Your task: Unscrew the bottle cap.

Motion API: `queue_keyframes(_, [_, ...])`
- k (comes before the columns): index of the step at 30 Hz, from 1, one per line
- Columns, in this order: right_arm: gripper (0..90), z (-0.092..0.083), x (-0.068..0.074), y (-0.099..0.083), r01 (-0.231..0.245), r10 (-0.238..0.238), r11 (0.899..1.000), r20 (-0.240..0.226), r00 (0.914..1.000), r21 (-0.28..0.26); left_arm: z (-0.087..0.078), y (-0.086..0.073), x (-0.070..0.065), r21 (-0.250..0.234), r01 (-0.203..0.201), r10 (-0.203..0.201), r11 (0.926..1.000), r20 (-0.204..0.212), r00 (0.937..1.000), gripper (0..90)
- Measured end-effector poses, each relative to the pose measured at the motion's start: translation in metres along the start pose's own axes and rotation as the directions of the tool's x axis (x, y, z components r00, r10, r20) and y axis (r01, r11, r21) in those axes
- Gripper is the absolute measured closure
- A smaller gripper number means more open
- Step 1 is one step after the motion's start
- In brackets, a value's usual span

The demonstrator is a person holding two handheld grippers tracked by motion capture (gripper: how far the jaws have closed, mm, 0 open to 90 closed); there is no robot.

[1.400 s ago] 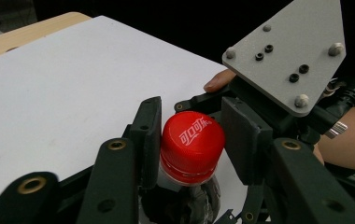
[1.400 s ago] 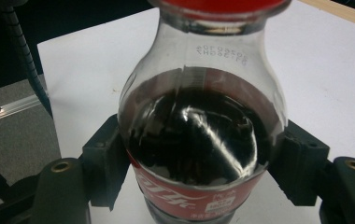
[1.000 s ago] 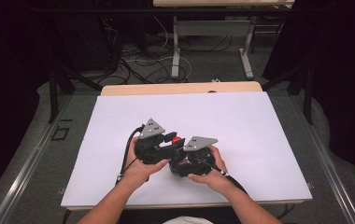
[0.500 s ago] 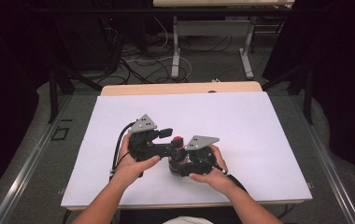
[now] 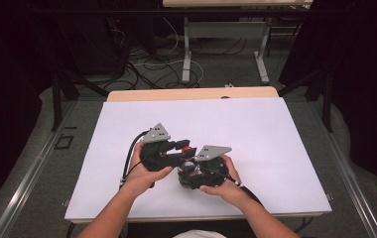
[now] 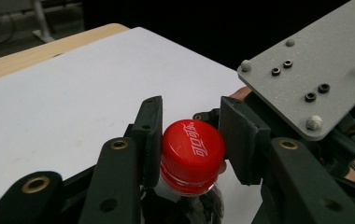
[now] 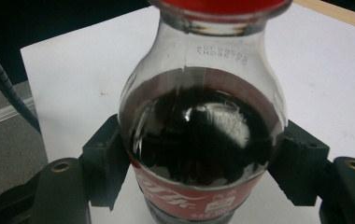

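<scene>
A cola bottle (image 7: pixel 199 121) with dark drink and a red label stands between my hands near the table's front. My right gripper (image 7: pixel 202 161) is shut on its body, one pad on each side just above the label. The red cap (image 6: pixel 192 149) sits between the jaws of my left gripper (image 6: pixel 190 128), which have just been closing and now press on it. In the high view the left gripper (image 5: pixel 180 147) reaches from the left to the cap (image 5: pixel 187 148). The right gripper (image 5: pixel 192 171) is just below it, around the bottle (image 5: pixel 188 167).
A white sheet (image 5: pixel 256 134) covers the table, and a wooden strip (image 5: pixel 191 94) shows at its far edge. Beyond it on the floor are table legs (image 5: pixel 186 49) and loose cables (image 5: pixel 142 64). The right gripper's grey plate (image 6: pixel 311 70) stands close beside the left jaws.
My left gripper has shifted slightly to the left and turned at the bottle's cap. The right hand and the bottle have kept still.
</scene>
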State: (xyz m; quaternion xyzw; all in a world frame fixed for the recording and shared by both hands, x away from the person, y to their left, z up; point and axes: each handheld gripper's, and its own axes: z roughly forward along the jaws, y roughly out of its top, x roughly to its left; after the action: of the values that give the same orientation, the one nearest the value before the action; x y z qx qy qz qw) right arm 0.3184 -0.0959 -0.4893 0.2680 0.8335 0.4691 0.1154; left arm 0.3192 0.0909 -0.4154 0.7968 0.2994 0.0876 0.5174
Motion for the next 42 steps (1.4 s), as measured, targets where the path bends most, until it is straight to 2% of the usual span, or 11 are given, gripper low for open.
queue_keyframes(2, [29.4,0.0,0.0,0.0,-0.002,0.002,1.0,0.005,1.0,-0.002,0.0,0.0,-0.003,0.003,0.013,-0.013,0.9999,-0.027,0.9995,61.0])
queue_keyframes(3, [29.4,0.001,0.0,0.0,-0.002,0.002,1.0,0.006,1.0,0.006,0.001,0.001,-0.01,0.005,0.039,-0.038,0.9992,-0.091,0.9952,61.0])
queue_keyframes(7, [29.4,0.002,0.001,0.0,-0.009,0.009,1.0,0.018,0.9998,0.004,0.003,0.001,-0.017,0.005,0.04,-0.038,0.9992,-0.137,0.9898,61.0])
queue_keyframes(9, [29.3,0.0,0.001,0.0,-0.005,0.005,1.0,0.012,0.9999,0.0,0.001,0.002,-0.015,0.002,0.043,-0.042,0.9991,-0.108,0.9932,57.5])
queue_keyframes(12, [29.3,-0.001,0.0,0.001,-0.009,0.009,1.0,0.0,1.0,0.01,-0.005,0.004,-0.007,-0.022,0.037,-0.037,0.9991,-0.004,0.9993,49.1])
queue_keyframes(16, [29.3,-0.002,-0.001,0.001,-0.011,0.011,1.0,0.002,0.9999,-0.009,-0.011,0.006,0.002,-0.016,-0.009,0.01,0.9998,0.041,0.9991,43.4])
queue_keyframes(23, [29.3,-0.003,0.0,0.002,0.004,-0.004,1.0,-0.02,0.9998,-0.012,-0.011,0.003,0.02,0.006,-0.043,0.041,0.9991,0.132,0.9904,46.7])
queue_keyframes(29, [29.4,-0.001,0.001,0.001,0.02,-0.021,1.0,-0.028,0.9994,-0.014,-0.007,0.0,0.022,-0.015,-0.062,0.064,0.998,0.188,0.9801,60.0])
queue_keyframes(35, [29.4,-0.002,0.0,0.001,0.002,-0.002,1.0,-0.019,0.9998,0.012,-0.003,0.001,0.013,-0.008,-0.064,0.065,0.9979,0.122,0.9904,61.0])
queue_keyframes(39, [29.4,-0.001,0.0,0.0,-0.006,0.006,1.0,-0.002,1.0,0.013,-0.002,0.002,0.0,0.008,-0.021,0.021,0.9997,0.002,0.9998,61.3])
queue_keyframes(42, [29.4,0.001,0.001,0.0,-0.004,0.004,1.0,0.022,0.9997,0.004,-0.001,0.003,-0.008,0.014,0.038,-0.037,0.9992,-0.093,0.995,61.3])
